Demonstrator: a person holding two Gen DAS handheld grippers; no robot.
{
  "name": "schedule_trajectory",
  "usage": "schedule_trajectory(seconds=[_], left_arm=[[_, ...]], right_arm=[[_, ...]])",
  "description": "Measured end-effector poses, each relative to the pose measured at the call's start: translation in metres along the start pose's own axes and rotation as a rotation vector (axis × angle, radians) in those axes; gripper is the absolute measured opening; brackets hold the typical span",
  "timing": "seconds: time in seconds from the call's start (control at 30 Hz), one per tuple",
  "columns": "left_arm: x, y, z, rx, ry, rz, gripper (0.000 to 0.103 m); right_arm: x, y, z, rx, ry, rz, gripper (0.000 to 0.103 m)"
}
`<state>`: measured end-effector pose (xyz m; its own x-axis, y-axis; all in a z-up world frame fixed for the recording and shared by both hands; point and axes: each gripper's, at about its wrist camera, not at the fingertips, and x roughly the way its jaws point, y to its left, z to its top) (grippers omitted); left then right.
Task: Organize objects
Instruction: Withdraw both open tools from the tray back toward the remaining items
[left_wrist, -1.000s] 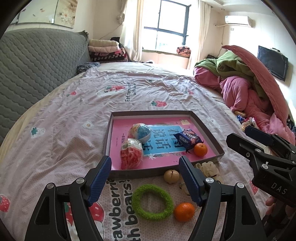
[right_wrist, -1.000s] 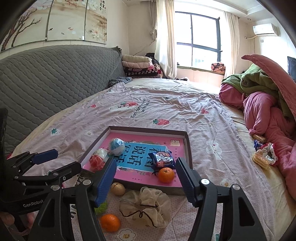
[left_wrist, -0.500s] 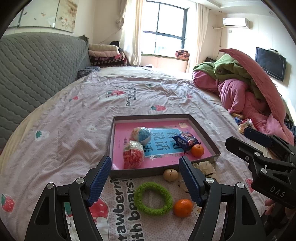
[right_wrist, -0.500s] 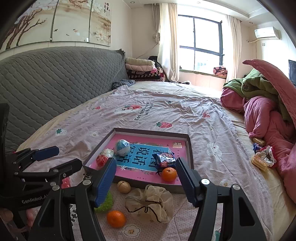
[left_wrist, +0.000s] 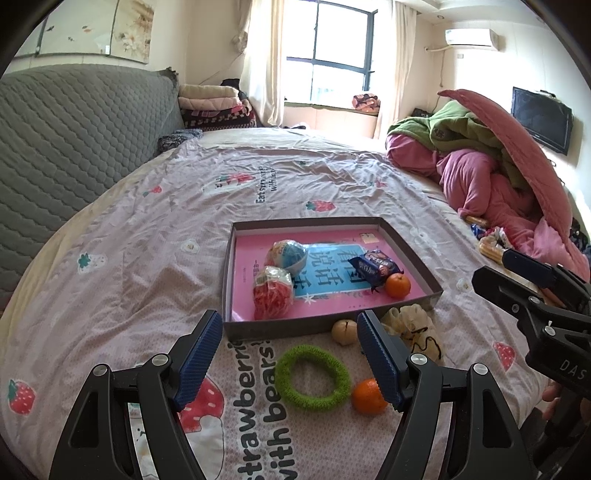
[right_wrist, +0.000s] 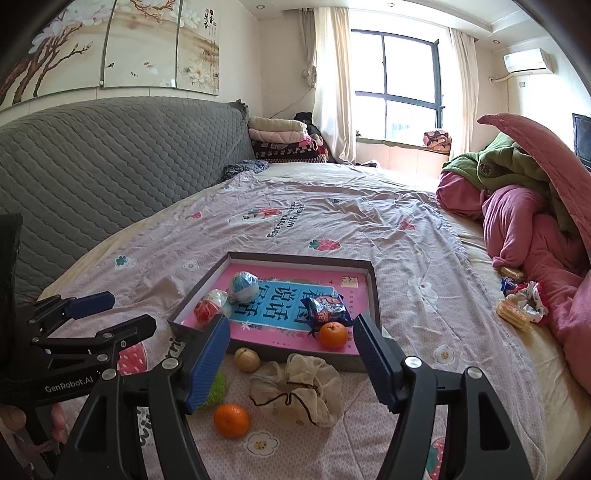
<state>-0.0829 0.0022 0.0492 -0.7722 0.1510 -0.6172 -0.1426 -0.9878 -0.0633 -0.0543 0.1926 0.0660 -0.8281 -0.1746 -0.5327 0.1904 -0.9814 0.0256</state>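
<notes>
Both our grippers, left gripper and right gripper, hang wide, empty, right's jaws opening. Risk: round loose orange before shallow grey cardboard tray rolls on soft bedsheet if nudged.

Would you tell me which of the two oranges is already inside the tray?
The orange at the tray's near right corner, beside the dark blue snack packet. The other orange lies on the bedsheet, next to the green ring.
</notes>
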Motion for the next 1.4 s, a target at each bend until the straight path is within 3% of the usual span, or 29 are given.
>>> schedule_trajectory(seconds=[1.4], left_arm=[[0.026, -0.009, -0.049, 0.059, 0.131, 0.019, 0.077]], right_arm=[[0.018, 0.004, -0.053, -0.018, 0.131, -0.002, 0.069]])
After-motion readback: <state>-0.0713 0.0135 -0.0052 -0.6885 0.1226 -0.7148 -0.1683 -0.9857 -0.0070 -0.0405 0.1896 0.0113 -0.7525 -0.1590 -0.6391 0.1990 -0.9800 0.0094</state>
